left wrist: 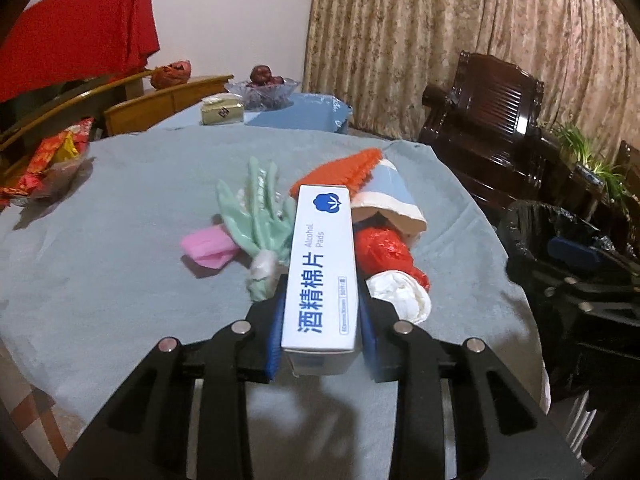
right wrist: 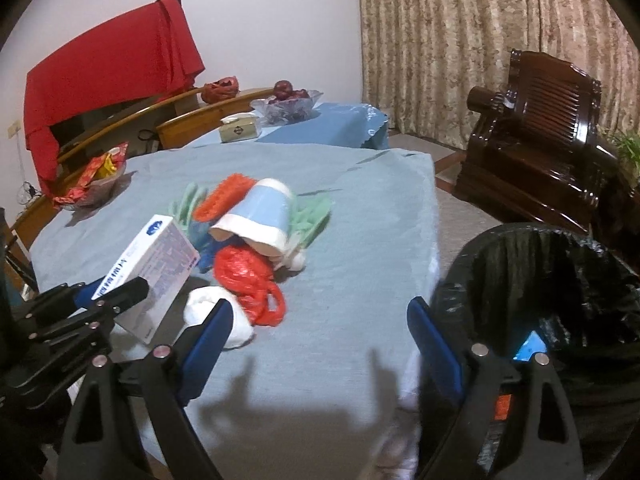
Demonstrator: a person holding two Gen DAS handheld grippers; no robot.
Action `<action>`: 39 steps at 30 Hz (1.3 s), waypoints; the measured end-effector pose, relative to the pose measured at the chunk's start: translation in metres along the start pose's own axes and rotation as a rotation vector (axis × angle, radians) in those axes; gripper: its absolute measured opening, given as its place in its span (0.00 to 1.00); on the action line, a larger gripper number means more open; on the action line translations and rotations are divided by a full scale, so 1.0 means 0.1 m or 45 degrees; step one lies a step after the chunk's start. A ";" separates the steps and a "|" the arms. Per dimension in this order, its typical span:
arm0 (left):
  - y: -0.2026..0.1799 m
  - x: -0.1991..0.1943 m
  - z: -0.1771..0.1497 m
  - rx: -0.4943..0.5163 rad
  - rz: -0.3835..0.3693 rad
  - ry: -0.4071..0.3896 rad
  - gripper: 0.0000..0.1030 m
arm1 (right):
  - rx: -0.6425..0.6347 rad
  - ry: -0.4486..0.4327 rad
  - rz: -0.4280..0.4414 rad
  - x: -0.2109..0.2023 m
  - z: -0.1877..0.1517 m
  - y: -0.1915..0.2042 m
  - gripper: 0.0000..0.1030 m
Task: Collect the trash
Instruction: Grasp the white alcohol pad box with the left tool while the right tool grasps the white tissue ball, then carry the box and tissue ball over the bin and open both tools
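Two grippers: one carries a piece of trash, the other is free
Left gripper (left wrist: 322, 332): its blue fingers (left wrist: 275, 344) are pinching the box (left wrist: 320, 268) from both sides, near the box's back end
Box: white, with "Alcohol Pads" printed on it; its long axis runs forward along the fingers, so most of it sticks out in front of them; in the right wrist view the box (right wrist: 154, 264) looks lifted off the table, tilted upward
Right gripper (right wrist: 320, 340): fingers spread wide, nothing between them; it hangs over the table edge just beside the bin
Bin (right wrist: 560, 280): black bag liner, mouth open upward, standing on the floor to the right of the table; something blue already lies inside
Key relation: from the left gripper the bin (left wrist: 560, 248) lies to the right and lower, past the table edge; I judge the box must travel right across the pile, then go down, with its front end leading into the mouth
Nearer hand: the right gripper is closer to the bin, but the left one has the box
Pile on the table (left wrist: 120, 208): green glove (left wrist: 256, 216), pink paper (left wrist: 208, 246), orange piece (left wrist: 344, 168), blue cup (right wrist: 260, 216) on its side, red bag (right wrist: 244, 276), white wad (left wrist: 400, 292), all close together and touching
Risk: the long front end may catch the liner rim if it comes in too low
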State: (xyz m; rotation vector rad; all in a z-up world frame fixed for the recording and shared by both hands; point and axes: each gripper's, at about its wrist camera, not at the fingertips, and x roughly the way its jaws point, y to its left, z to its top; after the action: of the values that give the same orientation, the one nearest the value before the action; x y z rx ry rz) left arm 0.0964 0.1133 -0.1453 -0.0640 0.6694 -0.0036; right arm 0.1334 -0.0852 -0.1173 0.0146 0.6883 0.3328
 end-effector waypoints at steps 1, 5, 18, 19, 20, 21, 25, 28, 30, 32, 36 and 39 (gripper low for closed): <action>0.03 -0.03 0.00 -0.002 0.010 -0.007 0.29 | -0.009 -0.001 0.009 0.02 0.00 0.06 0.84; 0.18 -0.09 0.01 -0.011 0.060 -0.024 0.29 | -0.035 -0.003 0.034 0.13 -0.01 0.31 0.81; 0.61 -0.13 -0.04 -0.094 0.144 -0.002 0.29 | -0.137 0.145 0.048 0.69 -0.22 0.77 0.74; 0.62 -0.12 -0.04 -0.099 0.145 0.001 0.29 | -0.138 0.156 0.053 0.72 -0.23 0.78 0.69; 0.63 -0.12 -0.05 -0.102 0.145 0.003 0.29 | -0.139 0.166 0.062 0.73 -0.25 0.79 0.56; 0.63 -0.11 -0.05 -0.105 0.144 0.006 0.29 | -0.141 0.180 0.077 0.74 -0.25 0.79 0.49; 0.61 -0.11 -0.05 -0.098 0.137 0.004 0.29 | -0.148 0.167 0.119 0.65 -0.23 0.76 0.42; 0.55 -0.12 -0.04 -0.092 0.127 -0.003 0.29 | -0.137 0.135 0.125 0.50 -0.18 0.70 0.42; 0.49 -0.13 -0.02 -0.081 0.117 -0.011 0.29 | -0.117 0.114 0.136 0.41 -0.13 0.65 0.42; 0.44 -0.15 0.00 -0.071 0.106 -0.018 0.29 | -0.101 0.087 0.153 0.29 -0.08 0.59 0.42; 0.29 -0.19 0.06 -0.052 0.071 -0.033 0.29 | -0.087 0.023 0.154 0.07 0.05 0.49 0.42; 0.15 -0.22 0.11 -0.028 0.038 -0.047 0.29 | -0.067 -0.024 0.133 -0.10 0.15 0.35 0.42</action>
State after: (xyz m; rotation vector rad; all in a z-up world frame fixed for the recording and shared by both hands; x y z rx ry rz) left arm 0.0859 0.1294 -0.1243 -0.0749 0.6337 0.0337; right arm 0.1253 -0.0538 -0.0952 0.0034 0.6610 0.4505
